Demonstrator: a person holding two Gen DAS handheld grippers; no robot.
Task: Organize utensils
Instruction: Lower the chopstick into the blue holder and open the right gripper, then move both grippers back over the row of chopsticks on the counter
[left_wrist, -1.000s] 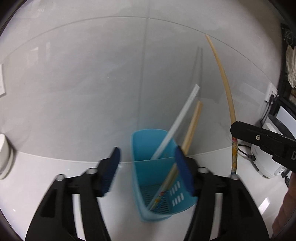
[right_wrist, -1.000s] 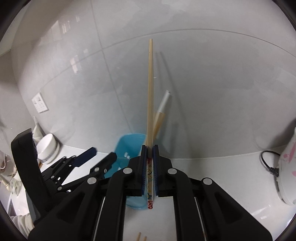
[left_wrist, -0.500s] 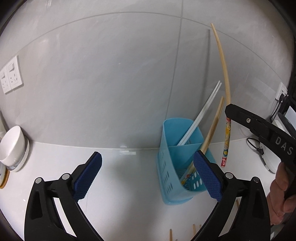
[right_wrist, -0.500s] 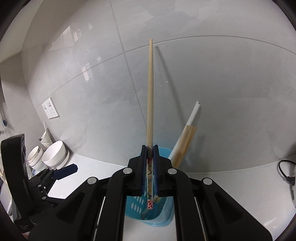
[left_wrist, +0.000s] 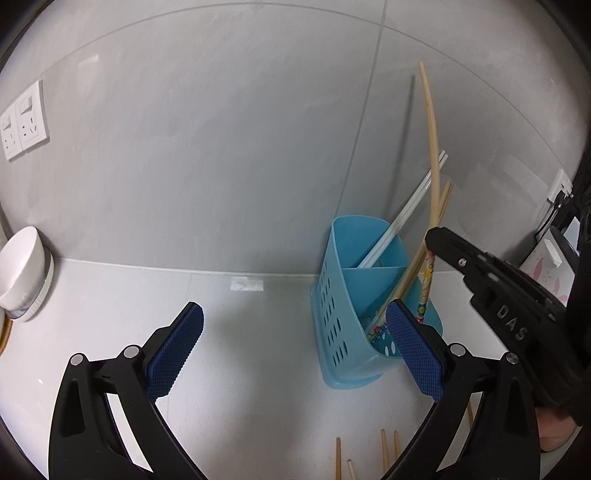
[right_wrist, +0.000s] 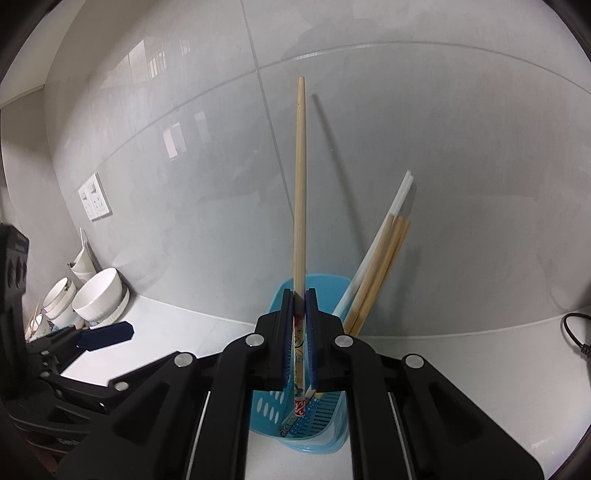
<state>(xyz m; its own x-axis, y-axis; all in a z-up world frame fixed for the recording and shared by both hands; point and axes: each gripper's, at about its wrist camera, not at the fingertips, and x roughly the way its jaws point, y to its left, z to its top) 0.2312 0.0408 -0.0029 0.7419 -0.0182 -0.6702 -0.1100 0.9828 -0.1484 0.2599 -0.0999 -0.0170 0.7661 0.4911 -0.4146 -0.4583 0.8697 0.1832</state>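
A blue plastic utensil holder (left_wrist: 334, 314) (right_wrist: 271, 413) stands on the white counter against the tiled wall. It holds white chopsticks (left_wrist: 402, 218) (right_wrist: 397, 195) and wooden chopsticks (right_wrist: 384, 266). My right gripper (right_wrist: 300, 295) is shut on a long wooden chopstick (right_wrist: 300, 184) with a patterned end, held upright with its lower end inside the holder; this gripper also shows in the left wrist view (left_wrist: 434, 236). My left gripper (left_wrist: 291, 332) is open and empty, left of the holder.
White bowls (left_wrist: 22, 273) (right_wrist: 98, 295) are stacked at the left by the wall. Wall sockets (left_wrist: 24, 120) sit above them. Several loose wooden chopsticks (left_wrist: 384, 450) lie on the counter in front. A black cable (right_wrist: 572, 332) lies at the right.
My right gripper has lowered the chopstick into the holder. My left gripper has let go of the holder, opened wide and drawn back to the left.
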